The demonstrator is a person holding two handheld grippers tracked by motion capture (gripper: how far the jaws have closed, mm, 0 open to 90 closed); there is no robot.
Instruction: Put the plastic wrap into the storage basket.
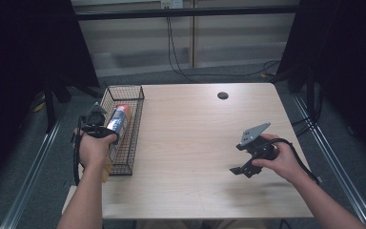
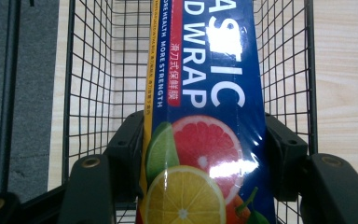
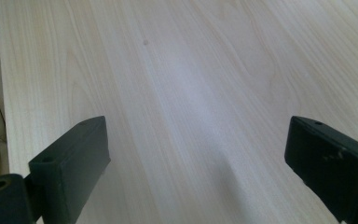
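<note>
Our two arms come in from the near edge of the table [image 1: 195, 157], one on each side. We hold the left gripper [image 1: 96, 125] over a black wire basket [image 1: 134, 125] at the left edge of the table. Its two jaws are squeezed on a long blue box of plastic wrap [image 2: 205, 116] — one jaw on each long side, as the left gripper view shows. We think we hold it by the sides so it cannot slip or turn.

The box has a picture of cut fruit at the near end, by the jaws. Its long side runs the same way as the basket, from near to far, and its far end points away from us. It sits inside the basket walls, but we cannot tell if it rests on the bottom or hangs a bit above it.

We hold the right gripper [image 1: 248, 160] above the bare wood, right of the middle — well apart from the basket. Its jaws are spread wide with nothing between them. It seems to be just waiting.
</note>
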